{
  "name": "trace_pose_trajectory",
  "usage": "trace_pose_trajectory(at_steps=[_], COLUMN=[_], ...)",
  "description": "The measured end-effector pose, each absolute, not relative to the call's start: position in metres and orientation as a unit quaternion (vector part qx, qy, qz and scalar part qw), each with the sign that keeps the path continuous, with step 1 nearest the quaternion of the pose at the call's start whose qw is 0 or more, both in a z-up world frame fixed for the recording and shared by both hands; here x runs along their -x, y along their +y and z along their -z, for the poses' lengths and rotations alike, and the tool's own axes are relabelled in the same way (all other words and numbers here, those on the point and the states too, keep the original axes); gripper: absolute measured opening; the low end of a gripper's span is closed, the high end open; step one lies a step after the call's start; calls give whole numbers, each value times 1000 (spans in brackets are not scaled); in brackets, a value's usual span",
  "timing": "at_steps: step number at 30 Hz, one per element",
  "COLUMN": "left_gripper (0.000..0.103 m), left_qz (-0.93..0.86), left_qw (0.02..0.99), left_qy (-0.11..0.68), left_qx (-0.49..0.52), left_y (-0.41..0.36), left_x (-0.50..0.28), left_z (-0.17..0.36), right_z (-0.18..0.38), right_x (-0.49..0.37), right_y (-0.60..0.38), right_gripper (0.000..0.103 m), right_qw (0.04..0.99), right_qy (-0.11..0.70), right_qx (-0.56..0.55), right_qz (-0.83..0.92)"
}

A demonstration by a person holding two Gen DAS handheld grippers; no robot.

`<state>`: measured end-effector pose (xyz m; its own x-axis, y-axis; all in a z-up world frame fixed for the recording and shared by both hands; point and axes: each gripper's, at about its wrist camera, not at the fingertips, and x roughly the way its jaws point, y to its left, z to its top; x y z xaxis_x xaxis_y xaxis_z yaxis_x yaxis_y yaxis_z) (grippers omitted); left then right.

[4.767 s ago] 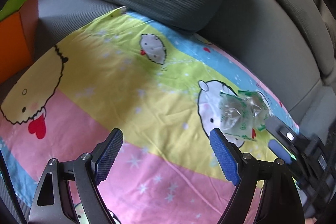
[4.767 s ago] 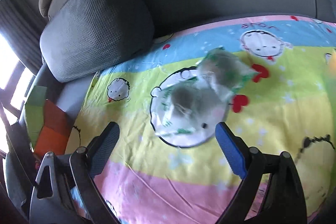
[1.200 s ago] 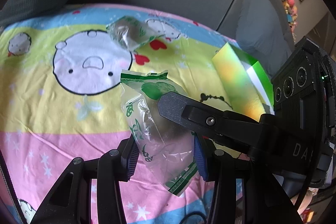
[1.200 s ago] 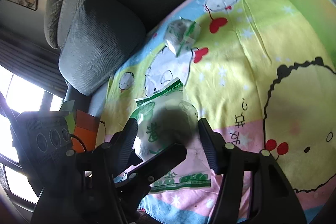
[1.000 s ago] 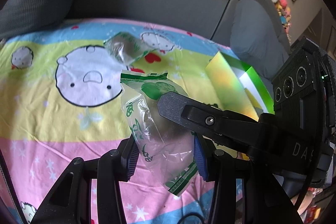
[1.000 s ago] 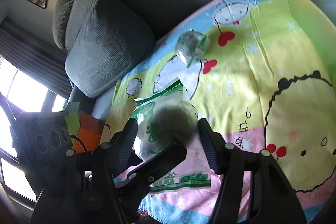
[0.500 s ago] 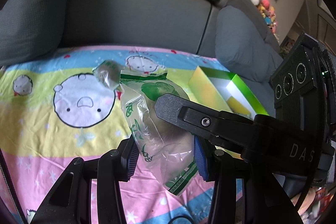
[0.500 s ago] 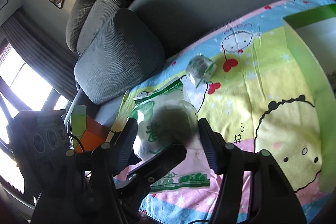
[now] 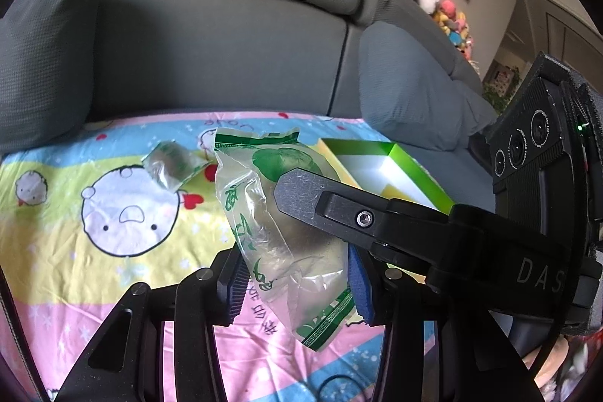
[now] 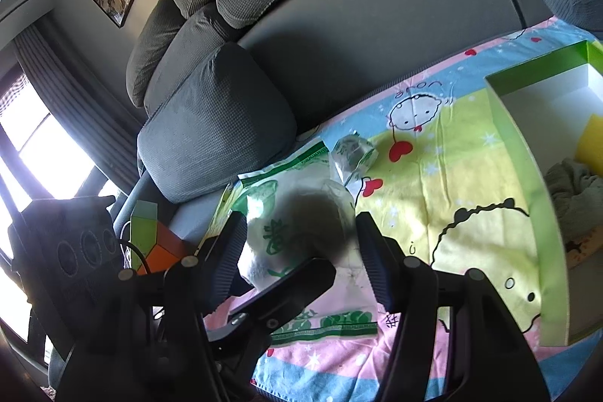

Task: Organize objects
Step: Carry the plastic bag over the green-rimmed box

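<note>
- while both grippers meet over the cartoon sheet (image 9: 113, 274), i have one clear green-printed packet (image 9: 286, 228) clamped from two sides.
- left gripper (image 9: 297, 285): blue pads pressed on the packet's lower part.
- right gripper (image 10: 301, 251): jaws gripping the same packet, lifted above the sheet.
- a second, smaller packet (image 9: 169, 166) lies on the sheet near the sofa back.
- the green box (image 10: 542, 213) sits open to the right.
</note>
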<state>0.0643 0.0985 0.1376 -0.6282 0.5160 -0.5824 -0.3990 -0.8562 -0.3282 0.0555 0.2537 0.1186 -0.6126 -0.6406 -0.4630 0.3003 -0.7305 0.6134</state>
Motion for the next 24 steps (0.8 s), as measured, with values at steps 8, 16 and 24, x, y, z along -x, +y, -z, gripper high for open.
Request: trace_pose_trajectory(at_steps=[8,16,24], left_gripper=[47,47,47], left_qz=[-898,-891,-877], left_qw=[278,312,353], left_qy=[-69,-53,-32], left_qx=[334,326,324], left_y=[124,159,199], left_x=[-67,-68,-64], left_z=[-148,-152,-154], right_z=[-129,-135,-134], right_x=[-64,-72,-80], right_y=[277,309,347], right_gripper=[59,59,59], right_qw=[254,217,174], right_qy=[-253,-263,-289], right_qx=[-323,-303,-287], right_qz=[876,890,896])
